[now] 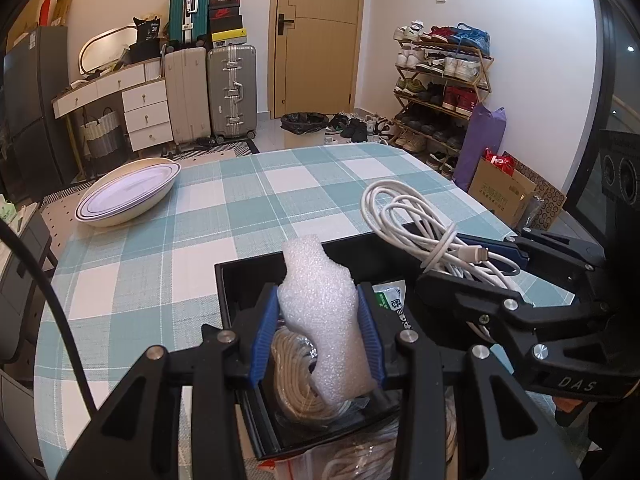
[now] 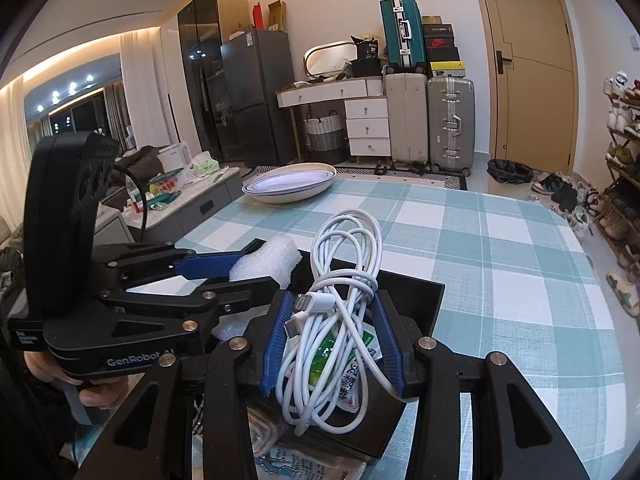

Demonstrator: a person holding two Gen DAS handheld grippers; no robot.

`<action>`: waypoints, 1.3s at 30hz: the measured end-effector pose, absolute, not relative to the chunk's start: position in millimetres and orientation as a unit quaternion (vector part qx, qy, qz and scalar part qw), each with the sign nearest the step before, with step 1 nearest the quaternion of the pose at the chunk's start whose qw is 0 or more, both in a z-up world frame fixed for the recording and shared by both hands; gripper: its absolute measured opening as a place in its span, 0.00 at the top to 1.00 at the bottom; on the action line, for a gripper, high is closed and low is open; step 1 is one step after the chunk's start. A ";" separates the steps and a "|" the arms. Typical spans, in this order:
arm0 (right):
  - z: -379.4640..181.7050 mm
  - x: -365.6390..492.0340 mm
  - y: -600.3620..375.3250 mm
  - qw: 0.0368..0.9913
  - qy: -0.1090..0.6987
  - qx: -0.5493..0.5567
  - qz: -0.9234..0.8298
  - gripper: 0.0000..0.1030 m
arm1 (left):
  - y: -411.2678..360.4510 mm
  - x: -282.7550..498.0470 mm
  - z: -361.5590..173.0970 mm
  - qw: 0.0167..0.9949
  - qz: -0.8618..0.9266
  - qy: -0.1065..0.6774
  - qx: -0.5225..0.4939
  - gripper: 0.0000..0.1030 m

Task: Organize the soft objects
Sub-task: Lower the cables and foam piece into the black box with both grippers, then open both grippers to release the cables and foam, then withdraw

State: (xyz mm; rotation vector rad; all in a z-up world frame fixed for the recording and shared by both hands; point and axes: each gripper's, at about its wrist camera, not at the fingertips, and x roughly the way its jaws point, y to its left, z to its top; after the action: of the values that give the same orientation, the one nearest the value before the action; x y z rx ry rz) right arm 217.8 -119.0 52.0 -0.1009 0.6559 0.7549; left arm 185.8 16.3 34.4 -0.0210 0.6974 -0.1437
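Two tools angled down over a black tray (image 1: 240, 280), left tool (image 1: 320, 332) clamping white foam (image 1: 324, 320), right tool (image 2: 332, 340) clamping coiled white cable (image 2: 340, 280)

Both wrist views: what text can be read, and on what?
"GenRobot AI": left gripper body.
"DAS": right gripper body.
"30": black bag on the dresser.
Green-and-white packet in the black tray: print not legible.
Cardboard box, shoe boxes: too small.
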 end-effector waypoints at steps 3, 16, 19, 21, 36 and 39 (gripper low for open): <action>51.3 218.3 -117.5 0.877 0.314 -0.054 0.361 0.59 | 16.5 186.3 31.6 0.936 -0.069 0.344 -0.010 0.63; 49.4 222.2 -115.1 0.880 0.312 -0.061 0.353 0.58 | 19.6 187.5 30.3 0.937 -0.066 0.344 -0.012 0.63; 49.9 221.9 -115.5 0.879 0.313 -0.062 0.355 0.52 | 19.4 186.2 31.9 0.937 -0.069 0.342 -0.011 0.62; 50.8 221.5 -117.4 0.879 0.313 -0.061 0.354 0.52 | 19.0 185.2 33.5 0.938 -0.068 0.340 -0.009 0.61; 52.9 212.0 -150.9 0.891 0.316 -0.030 0.325 0.04 | 27.8 167.8 48.3 0.946 -0.050 0.318 -0.026 0.00; 55.6 206.0 -157.4 0.887 0.325 -0.021 0.328 0.01 | 29.1 158.0 49.5 0.947 -0.046 0.316 -0.027 0.00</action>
State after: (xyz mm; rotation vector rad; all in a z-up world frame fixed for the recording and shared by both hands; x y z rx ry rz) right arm 206.0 -157.4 55.6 -0.0432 0.6747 0.6828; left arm 158.0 29.1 49.5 -0.0542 0.6430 -0.0937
